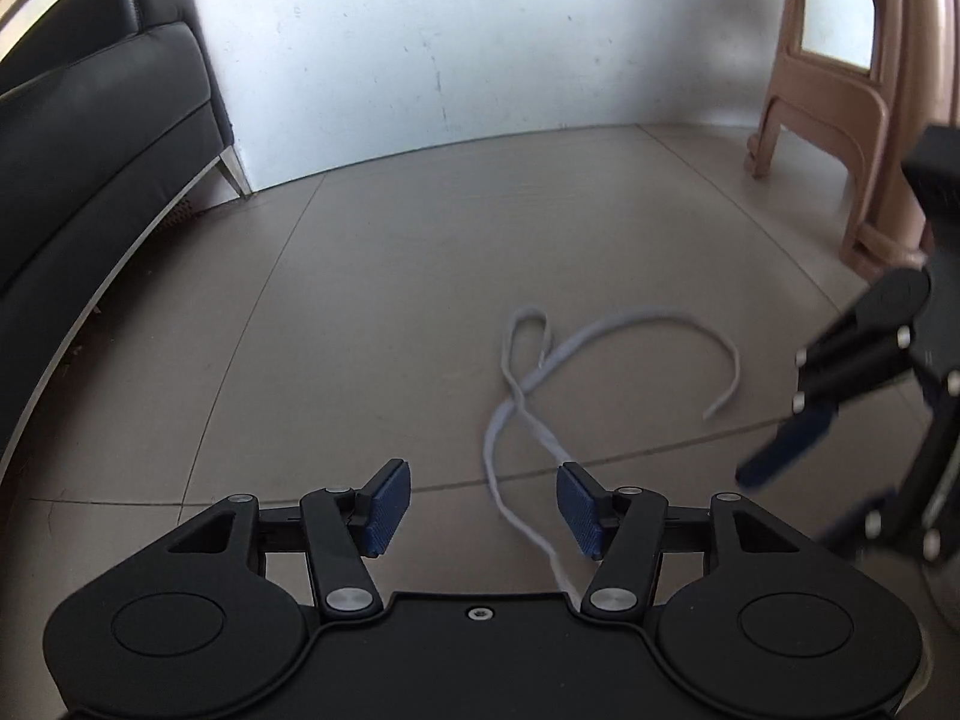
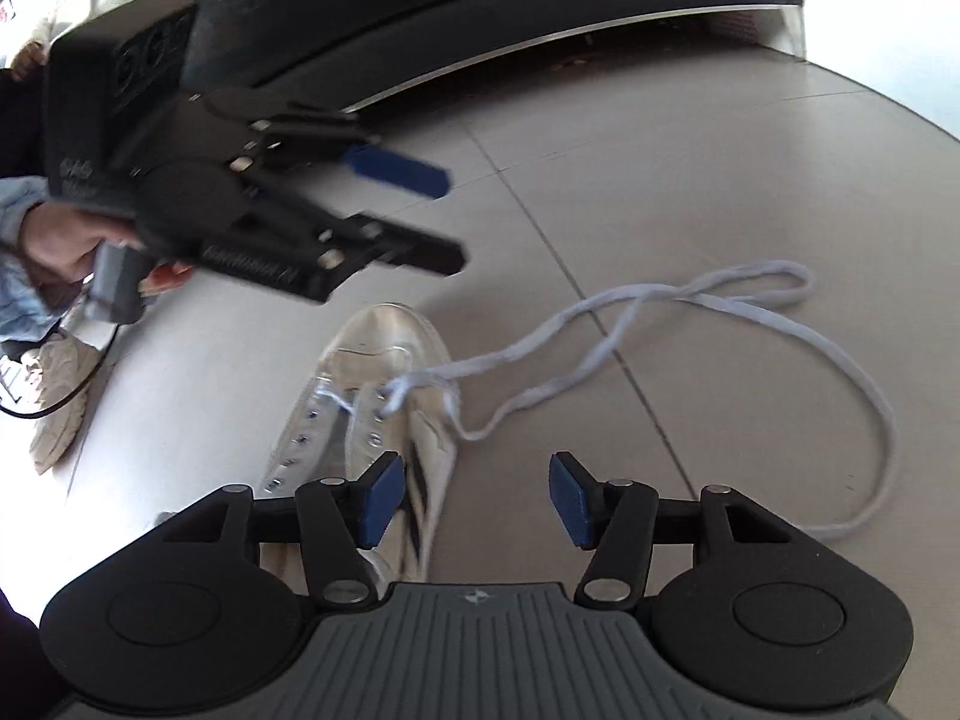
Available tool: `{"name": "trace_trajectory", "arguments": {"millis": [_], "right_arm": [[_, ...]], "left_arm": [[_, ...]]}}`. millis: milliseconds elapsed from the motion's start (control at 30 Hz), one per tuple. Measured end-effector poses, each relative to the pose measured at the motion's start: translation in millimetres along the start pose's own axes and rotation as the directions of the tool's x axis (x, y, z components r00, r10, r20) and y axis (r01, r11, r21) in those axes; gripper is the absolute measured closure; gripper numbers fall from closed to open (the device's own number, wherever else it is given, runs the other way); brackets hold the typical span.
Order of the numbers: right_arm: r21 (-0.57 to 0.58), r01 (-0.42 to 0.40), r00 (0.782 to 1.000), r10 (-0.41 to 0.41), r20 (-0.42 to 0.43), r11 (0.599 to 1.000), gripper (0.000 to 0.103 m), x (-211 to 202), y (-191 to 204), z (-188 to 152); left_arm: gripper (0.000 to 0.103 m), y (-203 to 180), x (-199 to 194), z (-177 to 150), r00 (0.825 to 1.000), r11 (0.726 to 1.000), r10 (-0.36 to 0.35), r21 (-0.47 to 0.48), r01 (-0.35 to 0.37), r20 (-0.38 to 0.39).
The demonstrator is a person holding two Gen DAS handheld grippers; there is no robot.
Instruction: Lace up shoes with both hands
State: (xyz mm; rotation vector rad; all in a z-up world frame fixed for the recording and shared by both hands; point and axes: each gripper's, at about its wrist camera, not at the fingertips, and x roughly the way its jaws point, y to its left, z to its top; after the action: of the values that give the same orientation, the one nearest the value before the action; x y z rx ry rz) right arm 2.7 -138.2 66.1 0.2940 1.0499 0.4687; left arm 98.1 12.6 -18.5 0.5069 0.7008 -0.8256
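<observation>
A white low-top canvas shoe (image 2: 372,420) with metal eyelets lies on the grey tiled floor (image 2: 660,138), its toe pointing toward the black leather sofa (image 2: 480,6). A long pale grey flat shoelace (image 2: 654,300) is threaded only through the eyelets nearest the toe; from there it trails loose across the tiles to the shoe's right, crosses over itself and sweeps round in a wide loop. The lower eyelets stand bare.

The left gripper (image 1: 485,504) hangs over the floor with its blue-padded jaws spread wide and nothing between them; one strand of the shoelace (image 1: 522,408) runs along the tiles beneath the gap, not pinched. In the right wrist view, a hand (image 2: 66,240) holds this gripper above and beyond the toe of the shoe.

The right gripper (image 2: 474,498) hovers over the heel end of the shoe, jaws likewise spread apart and empty, its left pad above the side of the shoe. In the left wrist view it appears blurred at the right edge.

A stack of brown plastic stools (image 1: 852,102) stands against the white wall (image 1: 450,30).
</observation>
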Motion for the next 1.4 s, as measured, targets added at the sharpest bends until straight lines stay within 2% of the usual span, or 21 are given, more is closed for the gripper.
{"name": "trace_trajectory", "arguments": {"millis": [67, 133, 200, 233, 267, 400, 433, 467, 500, 567, 633, 700, 800, 867, 933, 1100, 1200, 1300, 1333, 1367, 1400], "right_arm": [[0.019, 0.057, 0.998, -0.056, -0.015, 0.998, 0.043, -2, -12, -5], [0.025, 0.072, 0.997, -0.072, -0.010, 0.997, 0.043, -6, -20, -6], [0.025, 0.065, 0.998, -0.065, -0.001, 0.998, 0.043, -9, -25, -6], [0.019, 0.059, 0.998, -0.059, 0.005, 0.998, 0.042, -8, -25, -5], [0.011, 0.053, 0.999, -0.053, 0.010, 0.999, 0.041, -6, -26, -3], [-0.119, -0.032, 0.999, 0.033, 0.008, 0.992, 0.041, 12, -15, 17], [-0.180, -0.087, 0.996, 0.089, 0.003, 0.980, 0.041, 21, -9, 29], [-0.199, -0.110, 0.994, 0.112, 0.001, 0.974, 0.040, 23, -6, 33], [-0.233, -0.172, 0.984, 0.176, -0.007, 0.957, 0.038, 31, 0, 45], [-0.256, -0.253, 0.967, 0.249, -0.047, 0.933, 0.034, 45, 3, 61], [-0.292, -0.231, 0.973, 0.226, -0.051, 0.928, 0.034, 63, 1, 78], [-0.306, -0.155, 0.988, 0.152, -0.035, 0.939, 0.034, 71, -7, 90], [-0.293, -0.168, 0.985, 0.150, -0.085, 0.941, 0.034, 83, -22, 106], [-0.292, -0.229, 0.965, 0.176, -0.196, 0.928, 0.034, 96, -31, 114], [-0.350, -0.247, 0.945, 0.145, -0.294, 0.904, 0.034, 106, -29, 112], [-0.539, -0.258, 0.914, 0.022, -0.405, 0.802, 0.031, 107, -16, 96], [-0.512, -0.302, 0.876, 0.022, -0.481, 0.804, 0.030, 96, -13, 88], [-0.495, -0.333, 0.847, 0.023, -0.531, 0.802, 0.023, 84, -8, 74], [-0.483, -0.357, 0.821, 0.022, -0.571, 0.800, 0.023, 75, -5, 63], [-0.477, -0.367, 0.811, 0.023, -0.585, 0.799, 0.022, 72, -2, 60], [-0.455, -0.393, 0.785, 0.034, -0.619, 0.799, 0.022, 62, 2, 48]], "left_arm": [[0.045, -7, -8, -12, 1.000, 0.999, -0.018, -0.050, 0.019, 0.014], [0.042, -5, -9, -20, 0.999, 0.992, -0.035, -0.123, 0.037, 0.021], [0.042, 0, -7, -25, 1.000, 0.985, -0.008, -0.171, 0.008, 0.002], [0.042, 1, -6, -26, 1.000, 0.986, 0.012, -0.168, -0.014, -0.009], [0.042, 3, -6, -28, 0.998, 0.987, 0.061, -0.148, -0.063, -0.018], [0.040, 16, -8, -32, 0.990, 0.973, 0.140, -0.179, -0.143, -0.031], [0.040, 21, -11, -34, 0.990, 0.966, 0.139, -0.215, -0.141, -0.026], [0.040, 27, -13, -36, 0.990, 0.956, 0.137, -0.257, -0.139, -0.024], [0.040, 29, -15, -37, 0.990, 0.951, 0.138, -0.275, -0.140, -0.026], [0.040, 35, -20, -41, 0.988, 0.941, 0.147, -0.303, -0.151, -0.035], [0.039, 38, -22, -44, 0.986, 0.935, 0.159, -0.312, -0.166, -0.047], [0.039, 39, -24, -47, 0.985, 0.932, 0.164, -0.320, -0.174, -0.057], [0.039, 39, -26, -49, 0.985, 0.929, 0.158, -0.326, -0.172, -0.070], [0.039, 39, -28, -51, 0.985, 0.928, 0.154, -0.331, -0.171, -0.079], [0.039, 39, -29, -53, 0.985, 0.926, 0.150, -0.336, -0.170, -0.087], [0.039, 39, -33, -57, 0.984, 0.923, 0.139, -0.347, -0.169, -0.108], [0.035, 38, -33, -59, 0.984, 0.921, 0.134, -0.351, -0.167, -0.116], [0.035, 39, -30, -58, 0.986, 0.922, 0.122, -0.356, -0.154, -0.110], [0.035, 39, -30, -57, 0.988, 0.922, 0.116, -0.357, -0.147, -0.106], [0.035, 38, -30, -57, 0.989, 0.923, 0.110, -0.358, -0.140, -0.102], [0.035, 37, -29, -57, 0.990, 0.924, 0.104, -0.359, -0.133, -0.098]]}}
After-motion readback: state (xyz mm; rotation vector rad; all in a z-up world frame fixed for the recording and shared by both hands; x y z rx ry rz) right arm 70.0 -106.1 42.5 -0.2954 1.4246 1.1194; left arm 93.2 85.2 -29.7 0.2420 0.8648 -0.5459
